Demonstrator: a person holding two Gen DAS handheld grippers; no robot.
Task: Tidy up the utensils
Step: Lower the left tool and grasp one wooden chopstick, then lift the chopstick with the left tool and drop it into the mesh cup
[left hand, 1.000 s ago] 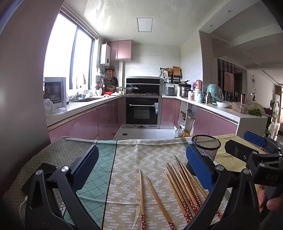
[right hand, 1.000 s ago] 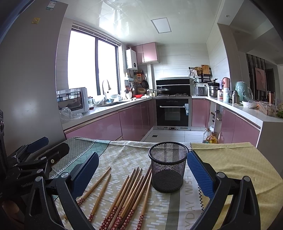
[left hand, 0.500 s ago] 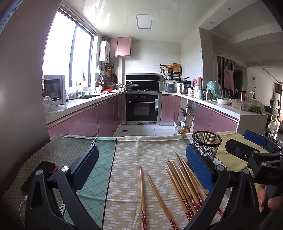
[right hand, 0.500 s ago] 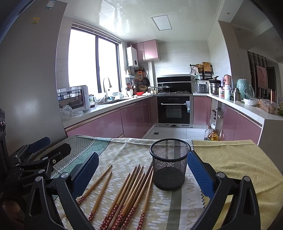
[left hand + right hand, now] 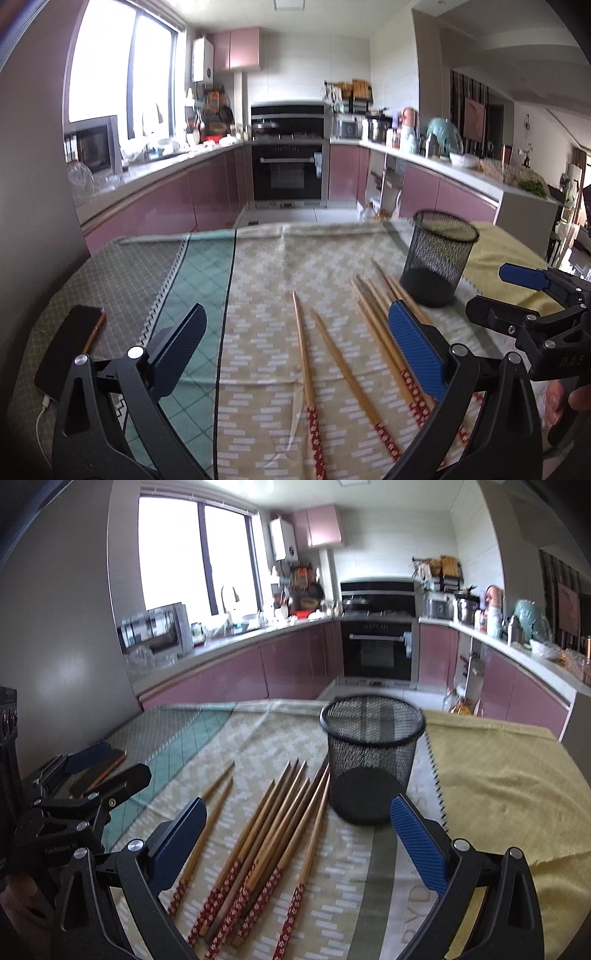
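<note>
Several wooden chopsticks [image 5: 273, 834] with red patterned ends lie side by side on the patterned tablecloth [image 5: 369, 878], just left of an upright black mesh cup [image 5: 371, 757]. In the left wrist view the same chopsticks [image 5: 373, 332] spread out in front of the mesh cup [image 5: 439, 258], with two [image 5: 304, 354] lying apart to the left. My left gripper [image 5: 295, 347] hovers open over those two, empty. My right gripper [image 5: 295, 838] hangs open above the bundle, empty. Each gripper shows at the edge of the other's view.
A dark phone [image 5: 68, 343] with a cable lies at the table's left edge. A yellow cloth [image 5: 498, 786] covers the right side of the table. Behind the table are pink kitchen cabinets [image 5: 155, 199], an oven [image 5: 288, 173] and cluttered counters.
Both grippers have tilted down and moved closer to the table, so the chopsticks and cup fill more of each view. Nothing on the table has moved.
</note>
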